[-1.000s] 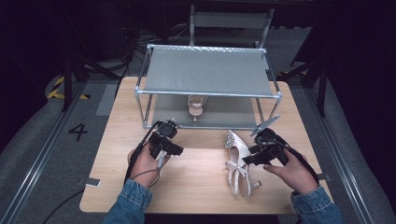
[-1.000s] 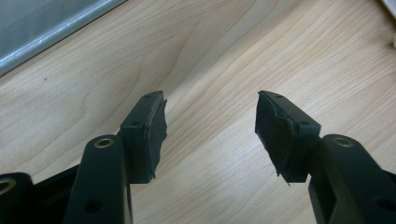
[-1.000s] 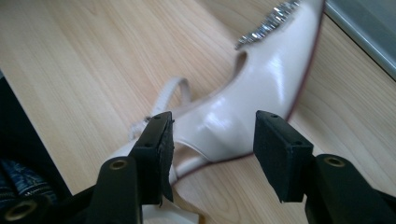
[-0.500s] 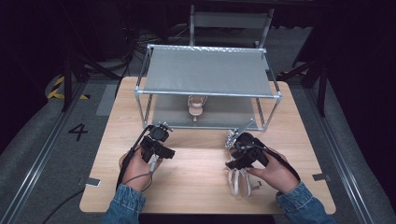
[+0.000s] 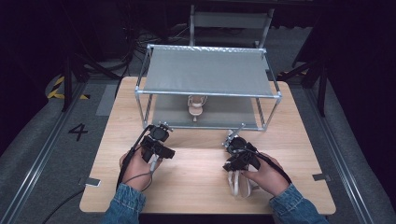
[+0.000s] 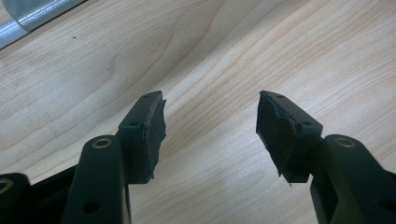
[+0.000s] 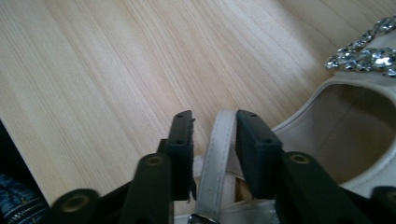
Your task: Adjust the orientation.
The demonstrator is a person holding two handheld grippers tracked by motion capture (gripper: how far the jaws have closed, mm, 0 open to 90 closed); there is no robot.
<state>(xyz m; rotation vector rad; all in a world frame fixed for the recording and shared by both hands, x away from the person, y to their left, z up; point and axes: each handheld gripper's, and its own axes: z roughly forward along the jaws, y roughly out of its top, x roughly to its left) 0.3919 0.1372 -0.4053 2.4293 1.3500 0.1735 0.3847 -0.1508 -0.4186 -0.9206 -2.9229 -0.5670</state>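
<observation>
A person in denim sleeves works two black handheld grippers over a pale wooden table [image 5: 196, 186]. The right gripper [image 7: 214, 128] sits low on the near right part of the tabletop, its jaws just drawn in around the thin cream strap [image 7: 219, 154] of a cream strappy shoe with a rhinestone trim [image 7: 359, 126]. One pad lies against the strap; a sliver of gap still shows on the other side, so whether the grip is firm cannot be told. The shoe lies flat on the wood under that hand, its heel straps trailing toward the near edge of the table in the high view [image 5: 238, 184].

The left gripper [image 6: 210, 126] hovers above bare wood at the near left, jaws spread well apart with nothing between them; a grey metal tube crosses the far corner of its view.

A grey metal-framed two-tier rack with mesh shelves [image 5: 208, 70] fills the far half of the table. A second cream shoe [image 5: 197, 106] stands on the lower shelf, near its front rail. Between that front rail and the two hands runs a band of open tabletop, and bare wood also separates the hands from each other. The right hand has some table left toward the right edge; the left hand sits closer to its side edge.
</observation>
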